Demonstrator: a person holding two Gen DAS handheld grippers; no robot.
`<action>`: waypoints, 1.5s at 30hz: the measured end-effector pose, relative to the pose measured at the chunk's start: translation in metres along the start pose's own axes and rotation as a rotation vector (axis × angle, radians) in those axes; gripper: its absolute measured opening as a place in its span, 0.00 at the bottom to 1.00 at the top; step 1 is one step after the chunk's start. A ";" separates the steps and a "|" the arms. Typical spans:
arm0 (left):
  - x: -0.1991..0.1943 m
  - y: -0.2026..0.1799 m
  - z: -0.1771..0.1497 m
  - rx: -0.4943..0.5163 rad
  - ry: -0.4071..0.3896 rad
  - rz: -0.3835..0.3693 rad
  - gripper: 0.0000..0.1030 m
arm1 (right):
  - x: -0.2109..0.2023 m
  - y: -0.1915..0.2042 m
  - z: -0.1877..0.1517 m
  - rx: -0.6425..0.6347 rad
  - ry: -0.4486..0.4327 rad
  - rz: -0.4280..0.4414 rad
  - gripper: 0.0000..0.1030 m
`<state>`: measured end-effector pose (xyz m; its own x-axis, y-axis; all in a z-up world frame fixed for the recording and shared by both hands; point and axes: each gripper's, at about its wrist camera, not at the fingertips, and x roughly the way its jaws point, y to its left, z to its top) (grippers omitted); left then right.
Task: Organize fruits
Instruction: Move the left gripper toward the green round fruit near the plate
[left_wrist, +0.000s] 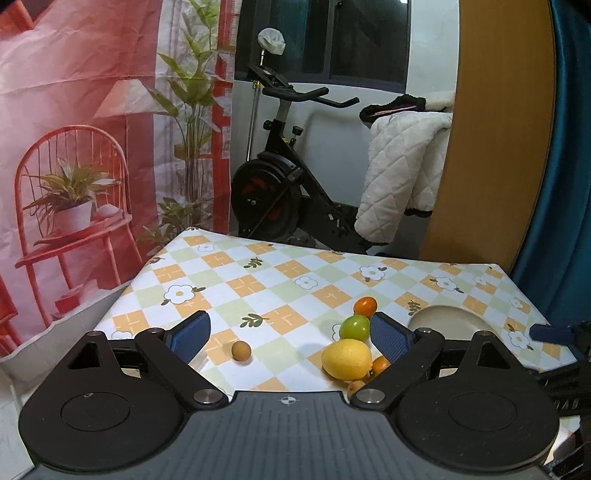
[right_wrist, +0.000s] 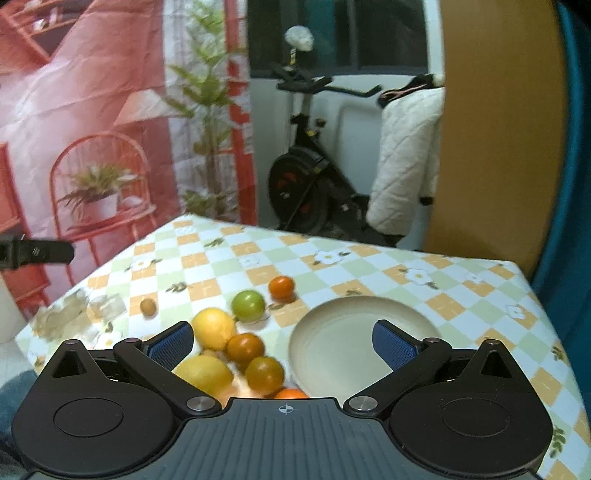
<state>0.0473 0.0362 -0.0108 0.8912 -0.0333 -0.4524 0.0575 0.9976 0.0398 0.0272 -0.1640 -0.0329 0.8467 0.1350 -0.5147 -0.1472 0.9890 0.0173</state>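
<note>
The fruits are sitting loose in a cluster on the table (right_wrist: 369, 266), on its checkered flower cloth, toward the near edge and just left of the plate (right_wrist: 332, 325). In your right wrist view you're looking at a lemon (right_wrist: 213, 328) with a second lemon (right_wrist: 205, 373) nearer to you, two dark oranges ( (right_wrist: 245, 346) and (right_wrist: 265, 376)) touching each other right beside them, and a bit of another orange (right_wrist: 291, 393) peeking over the gripper body. Farther in, a green apple (right_wrist: 248, 305) and a bright tangerine (right_wrist: 281, 288) are lying side by side, and a small brown fruit (right_wrist: 148, 306) is sitting on its own toward the left edge. The plate isn't holding any fruit.

Your right gripper (right_wrist: 284, 343) is hovering wide open over the near edge, its left pad just beside the lemons and its right pad over the plate, gripping nothing.

Your left gripper (left_wrist: 291, 338) is standing released too, jaws spread and holding nothing. The small brown fruit (left_wrist: 241, 350) and a lemon (left_wrist: 346, 359) are lying on the cloth between its pads without touching either, and the green apple (left_wrist: 354, 327) is sitting just beside the right pad. From that side the plate (left_wrist: 448, 317) is showing only partly, behind that finger.

Behind the table you've got an exercise bike (left_wrist: 288, 184), a white quilt (left_wrist: 402, 170) and a red printed backdrop (left_wrist: 74, 129).
</note>
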 end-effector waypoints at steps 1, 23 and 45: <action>0.001 0.001 -0.001 -0.009 -0.018 -0.021 0.92 | 0.002 0.002 -0.001 -0.011 0.003 0.012 1.00; 0.035 -0.018 -0.057 -0.053 0.171 -0.139 0.90 | 0.031 0.024 -0.042 -0.092 0.088 0.007 0.97; 0.082 -0.045 -0.075 -0.107 0.414 -0.338 0.55 | 0.054 0.030 -0.065 -0.120 0.213 0.209 0.61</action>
<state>0.0840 -0.0066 -0.1162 0.5778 -0.3475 -0.7385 0.2440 0.9370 -0.2499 0.0351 -0.1313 -0.1163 0.6675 0.3065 -0.6786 -0.3771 0.9250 0.0469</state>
